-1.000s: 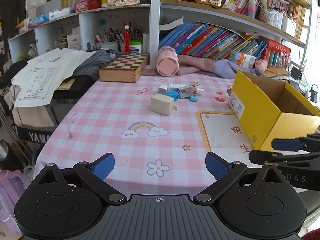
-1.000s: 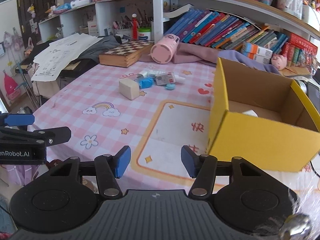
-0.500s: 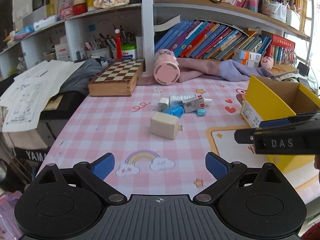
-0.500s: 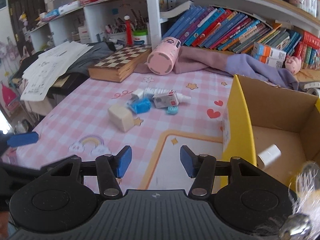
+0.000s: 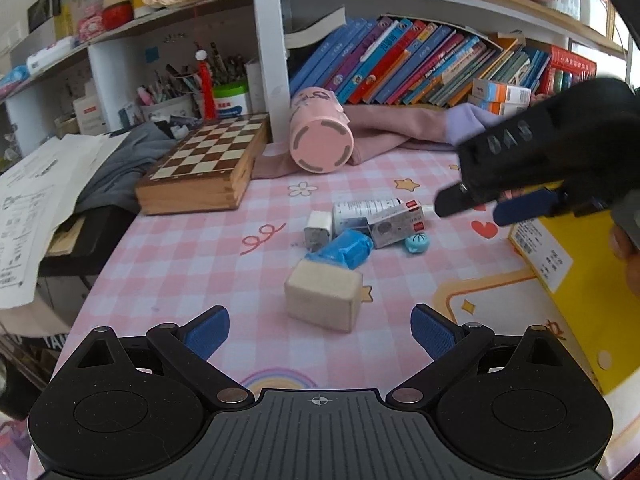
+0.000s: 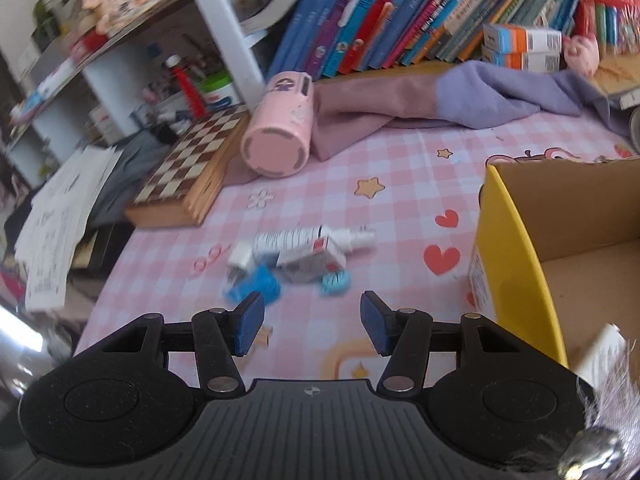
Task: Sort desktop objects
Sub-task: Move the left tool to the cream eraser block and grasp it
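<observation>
A cluster of small items lies on the pink checked tablecloth: a beige block [image 5: 324,300], a blue packet [image 5: 344,250], a white plug [image 5: 318,230], a white tube [image 5: 366,210], a small white and red box [image 5: 396,222] and a teal round piece [image 5: 417,243]. My left gripper [image 5: 320,330] is open just short of the beige block. My right gripper [image 6: 310,326] is open and empty, just short of the small box [image 6: 310,264] and teal piece [image 6: 335,281]; it also shows in the left wrist view [image 5: 480,208], above the tube's tip. The yellow cardboard box [image 6: 516,248] stands on the right.
A pink cup [image 5: 320,140] lies on its side at the back beside a pink and purple cloth [image 6: 420,108]. A chessboard box [image 5: 204,164] sits at the back left, papers [image 5: 28,196] beyond it. Shelves with books stand behind. A white item [image 6: 600,354] lies in the yellow box.
Both grippers have moved forward toward the cluster of small items, which now looks much nearer. The right gripper has swung left over the table, away from the yellow box.
</observation>
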{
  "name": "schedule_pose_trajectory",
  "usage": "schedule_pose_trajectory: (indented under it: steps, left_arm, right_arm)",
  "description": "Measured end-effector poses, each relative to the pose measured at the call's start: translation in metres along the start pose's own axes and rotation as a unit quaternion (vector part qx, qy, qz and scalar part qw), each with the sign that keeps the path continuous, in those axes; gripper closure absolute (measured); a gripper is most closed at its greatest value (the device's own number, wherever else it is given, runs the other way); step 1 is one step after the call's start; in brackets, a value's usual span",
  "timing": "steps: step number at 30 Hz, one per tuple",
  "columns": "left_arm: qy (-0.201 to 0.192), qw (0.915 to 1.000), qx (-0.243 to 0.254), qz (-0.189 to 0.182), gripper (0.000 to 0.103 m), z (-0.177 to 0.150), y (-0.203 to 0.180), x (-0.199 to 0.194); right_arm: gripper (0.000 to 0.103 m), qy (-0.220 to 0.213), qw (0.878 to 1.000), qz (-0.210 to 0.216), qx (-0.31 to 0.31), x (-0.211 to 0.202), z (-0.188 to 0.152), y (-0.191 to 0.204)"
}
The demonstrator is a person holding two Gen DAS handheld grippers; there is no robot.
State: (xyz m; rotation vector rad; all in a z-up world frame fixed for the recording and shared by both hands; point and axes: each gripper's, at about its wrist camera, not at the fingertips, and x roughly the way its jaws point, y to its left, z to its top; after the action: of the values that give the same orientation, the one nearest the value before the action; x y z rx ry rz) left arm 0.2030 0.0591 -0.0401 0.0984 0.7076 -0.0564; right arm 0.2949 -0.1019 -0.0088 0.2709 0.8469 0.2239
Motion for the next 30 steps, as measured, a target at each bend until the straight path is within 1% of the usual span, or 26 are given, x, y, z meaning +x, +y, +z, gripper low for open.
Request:
schedule_pose_trajectory:
  steps: [3,6,10,13,17,20,21,23,24,26,28,30]
  left_arm:
    - [0.004,1.0000,0.007,0.000,0.004,0.005,-0.002,0.013]
    - [0.008,0.9999,0.009,0.000,0.005,0.007,-0.002,0.025]
    - [0.015,0.9999,0.007,-0.001,0.005,0.012,-0.002,0.041]
    - [0.020,0.9998,0.008,-0.004,0.005,0.014,-0.002,0.050]
    - [0.029,0.9995,0.006,-0.008,0.005,0.016,-0.002,0.059]
    - [0.037,0.9993,0.000,-0.011,0.006,0.016,-0.001,0.063]
    - [0.040,0.9991,-0.002,-0.014,0.010,0.016,-0.001,0.065]
    - [0.046,0.9987,-0.007,-0.020,0.012,0.015,0.000,0.068]
    - [0.047,0.9986,-0.008,-0.022,0.015,0.015,0.000,0.069]
    - [0.051,0.9983,-0.009,-0.026,0.023,0.014,0.000,0.071]
    - [0.057,0.9979,-0.012,-0.028,0.034,0.014,0.000,0.073]
    - [0.061,0.9976,-0.016,-0.027,0.039,0.013,0.001,0.075]
  right_arm:
    - [0.051,0.010,1.000,0.001,0.030,0.018,0.011,-0.006]
    - [0.051,0.030,0.996,0.007,0.081,0.038,0.021,-0.015]
    - [0.051,0.063,0.985,0.017,0.158,0.065,0.029,-0.030]
    - [0.051,0.081,0.976,0.017,0.201,0.082,0.030,-0.038]
    - [0.050,0.091,0.969,0.017,0.230,0.099,0.032,-0.047]
    - [0.050,0.088,0.966,0.025,0.244,0.104,0.035,-0.053]
    - [0.050,0.088,0.966,0.027,0.241,0.106,0.037,-0.053]
    - [0.050,0.089,0.968,0.030,0.234,0.109,0.039,-0.051]
    - [0.050,0.089,0.968,0.031,0.231,0.110,0.040,-0.050]
    - [0.051,0.089,0.969,0.034,0.227,0.112,0.041,-0.049]
    - [0.051,0.087,0.970,0.035,0.222,0.113,0.042,-0.048]
    - [0.051,0.083,0.972,0.034,0.217,0.115,0.043,-0.046]
